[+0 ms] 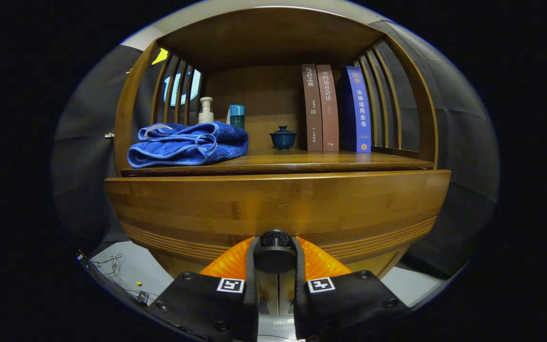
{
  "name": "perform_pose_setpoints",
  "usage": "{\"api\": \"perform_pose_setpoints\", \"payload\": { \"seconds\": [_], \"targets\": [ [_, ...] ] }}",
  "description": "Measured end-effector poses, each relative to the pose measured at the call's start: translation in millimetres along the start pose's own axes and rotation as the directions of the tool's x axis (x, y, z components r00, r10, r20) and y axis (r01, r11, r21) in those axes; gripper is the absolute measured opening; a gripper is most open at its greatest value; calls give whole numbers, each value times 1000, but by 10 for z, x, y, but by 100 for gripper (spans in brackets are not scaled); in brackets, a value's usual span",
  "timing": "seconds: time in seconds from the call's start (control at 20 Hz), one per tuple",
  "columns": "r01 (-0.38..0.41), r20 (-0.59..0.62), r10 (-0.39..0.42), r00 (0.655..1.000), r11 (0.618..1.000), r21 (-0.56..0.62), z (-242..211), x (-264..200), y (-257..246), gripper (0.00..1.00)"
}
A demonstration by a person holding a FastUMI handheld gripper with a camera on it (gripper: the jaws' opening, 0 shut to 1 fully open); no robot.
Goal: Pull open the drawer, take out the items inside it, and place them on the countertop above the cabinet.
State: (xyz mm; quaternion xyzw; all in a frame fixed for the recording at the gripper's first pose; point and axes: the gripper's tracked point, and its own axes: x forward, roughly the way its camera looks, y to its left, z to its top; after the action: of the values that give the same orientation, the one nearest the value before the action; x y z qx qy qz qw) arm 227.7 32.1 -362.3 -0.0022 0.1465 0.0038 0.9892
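The wooden drawer front [278,204] of the cabinet stands close ahead of me. Its dark round knob [275,256] sits between my two fingers. My gripper [275,248] is shut on that knob, one finger pressing on each side. The inside of the drawer is hidden behind the front panel, so I cannot see what it holds. Just above the drawer's top edge runs the wooden countertop [311,162] of the cabinet.
On the countertop lie a folded blue towel [188,144] at the left, a white pump bottle [206,110] and a teal container [237,115] behind it, a small teal lidded bowl [283,137] mid-shelf, and three upright books [335,108] at the right. Slatted wooden sides enclose the shelf.
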Motion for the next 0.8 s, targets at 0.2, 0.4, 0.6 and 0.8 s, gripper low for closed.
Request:
{"api": "perform_pose_setpoints", "payload": {
  "seconds": [0.2,0.4,0.6,0.8],
  "targets": [
    [-1,2,1,1000,1000,22,-64,-417,-37,34],
    [-3,5,3,1000,1000,24,-123,-745,-53,33],
    [-5,-17,5,1000,999,37,-241,-1077,-78,33],
    [-17,-28,18,999,1000,25,-325,-1257,-91,33]
  ]
}}
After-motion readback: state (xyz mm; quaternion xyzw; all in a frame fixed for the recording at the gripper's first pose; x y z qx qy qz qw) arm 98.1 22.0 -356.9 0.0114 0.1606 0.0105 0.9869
